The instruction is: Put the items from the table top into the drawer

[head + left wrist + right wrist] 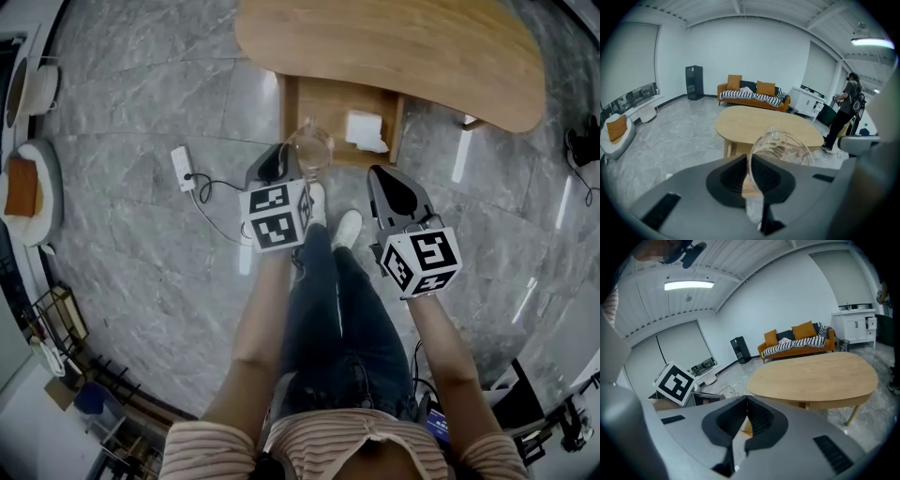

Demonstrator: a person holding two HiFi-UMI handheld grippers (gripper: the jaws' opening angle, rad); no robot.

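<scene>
My left gripper is shut on the rim of a clear glass cup, holding it just in front of the open wooden drawer. In the left gripper view the glass cup tilts to the right of the left gripper, whose pads pinch its wall. A white folded item lies in the drawer's right half. The oval wooden table above shows a bare top. My right gripper hangs to the right of the drawer, shut with nothing between its fingers; the right gripper view shows the right gripper below the table.
A white power strip with a black cable lies on the grey marble floor at the left. A round white seat with an orange cushion stands far left. The person's shoes are close under the drawer. Another person stands beyond the table.
</scene>
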